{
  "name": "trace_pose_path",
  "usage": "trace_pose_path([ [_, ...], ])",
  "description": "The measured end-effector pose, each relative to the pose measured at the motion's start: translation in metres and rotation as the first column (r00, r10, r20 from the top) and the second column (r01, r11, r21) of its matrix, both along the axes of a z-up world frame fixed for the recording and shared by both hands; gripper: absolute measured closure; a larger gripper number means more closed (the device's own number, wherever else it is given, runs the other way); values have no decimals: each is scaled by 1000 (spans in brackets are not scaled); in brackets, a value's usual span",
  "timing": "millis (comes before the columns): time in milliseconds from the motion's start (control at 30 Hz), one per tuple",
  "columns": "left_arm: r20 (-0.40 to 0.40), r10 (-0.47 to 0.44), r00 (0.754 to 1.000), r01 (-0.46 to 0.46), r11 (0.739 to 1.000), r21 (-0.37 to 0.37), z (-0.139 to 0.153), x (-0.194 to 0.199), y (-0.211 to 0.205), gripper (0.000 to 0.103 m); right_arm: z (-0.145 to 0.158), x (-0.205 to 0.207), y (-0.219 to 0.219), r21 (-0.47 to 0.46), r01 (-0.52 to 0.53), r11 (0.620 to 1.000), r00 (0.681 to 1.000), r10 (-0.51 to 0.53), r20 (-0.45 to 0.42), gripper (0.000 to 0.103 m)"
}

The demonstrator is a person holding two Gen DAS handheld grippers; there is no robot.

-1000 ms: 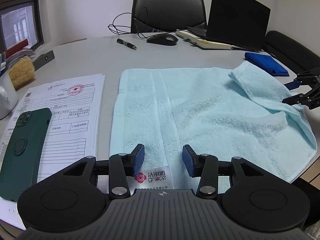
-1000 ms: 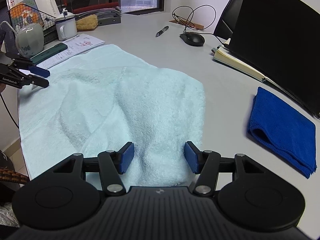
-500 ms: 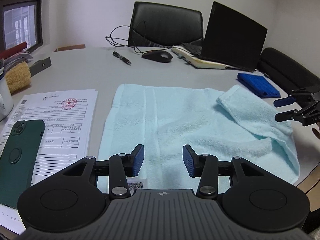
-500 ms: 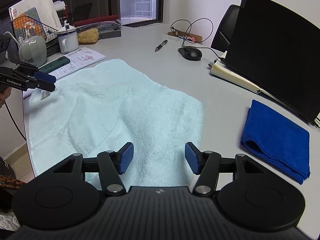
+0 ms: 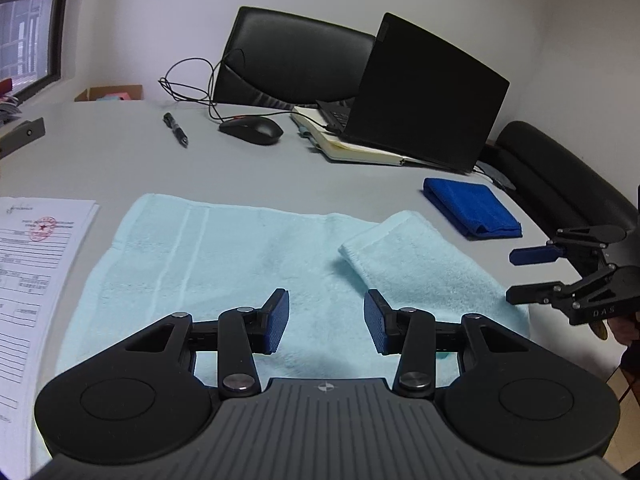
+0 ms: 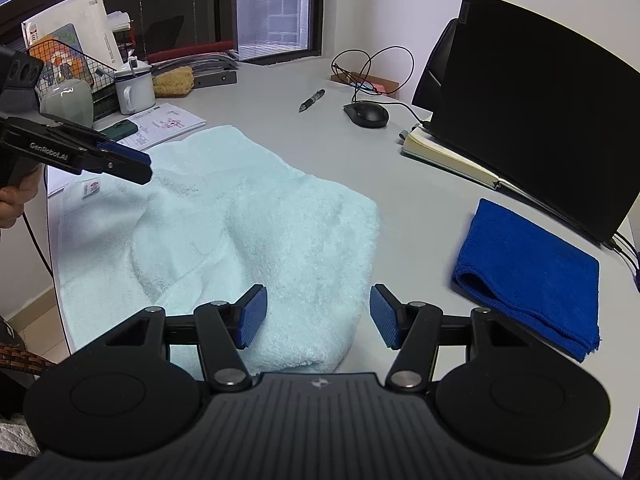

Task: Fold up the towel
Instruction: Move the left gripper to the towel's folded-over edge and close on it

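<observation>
A light blue towel [image 5: 224, 264] lies spread on the grey table, its right end folded back over itself as a flap [image 5: 416, 264]. It also shows in the right wrist view [image 6: 248, 220], rumpled. My left gripper [image 5: 326, 322] is open and empty, raised above the towel's near edge. My right gripper [image 6: 318, 316] is open and empty above the folded end. Each gripper shows in the other's view, the right one [image 5: 532, 276] off the towel's right end and the left one [image 6: 132, 164] over its label corner.
Papers [image 5: 32, 264] lie left of the towel. A folded dark blue cloth [image 5: 472, 206], a laptop [image 5: 424, 92] on a notebook, a mouse [image 5: 252, 130] and a pen [image 5: 176, 130] lie beyond. A mug [image 6: 134, 90], a sponge and a phone [image 6: 120, 130] stand at the far side.
Both grippers have lifted up and back from the towel, staying open. The folded flap stays where it was laid. The phone has left the left wrist view.
</observation>
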State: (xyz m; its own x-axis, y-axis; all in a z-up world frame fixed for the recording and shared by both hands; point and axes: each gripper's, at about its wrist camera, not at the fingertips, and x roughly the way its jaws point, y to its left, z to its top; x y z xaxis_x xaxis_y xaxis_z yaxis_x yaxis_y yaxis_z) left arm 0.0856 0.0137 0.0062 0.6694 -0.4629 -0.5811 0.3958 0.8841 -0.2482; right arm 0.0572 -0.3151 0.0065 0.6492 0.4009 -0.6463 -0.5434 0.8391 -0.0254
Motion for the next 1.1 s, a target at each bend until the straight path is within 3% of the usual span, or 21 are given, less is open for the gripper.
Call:
trace_pose_path([
  [267, -5, 23, 1000, -24, 999, -30, -9, 25, -44, 59, -6, -5, -27, 14, 12, 1000, 1000, -12, -11, 45],
  [433, -55, 53, 997, -57, 996, -62, -18, 43, -57, 59, -7, -9, -43, 23, 24, 999, 1000, -24, -10, 45],
  [767, -120, 82, 989, -100, 984, -151, -28, 62, -50, 55, -8, -9, -60, 32, 39, 999, 999, -39, -14, 45],
  [867, -127, 90, 988, -110, 981, -161, -29, 66, -47, 47, -10, -7, -62, 33, 38, 999, 999, -37, -15, 45],
  [1100, -143, 44, 989, -73, 976, -205, -33, 72, -48, 50, -12, -4, -64, 37, 35, 999, 999, -34, -19, 45],
])
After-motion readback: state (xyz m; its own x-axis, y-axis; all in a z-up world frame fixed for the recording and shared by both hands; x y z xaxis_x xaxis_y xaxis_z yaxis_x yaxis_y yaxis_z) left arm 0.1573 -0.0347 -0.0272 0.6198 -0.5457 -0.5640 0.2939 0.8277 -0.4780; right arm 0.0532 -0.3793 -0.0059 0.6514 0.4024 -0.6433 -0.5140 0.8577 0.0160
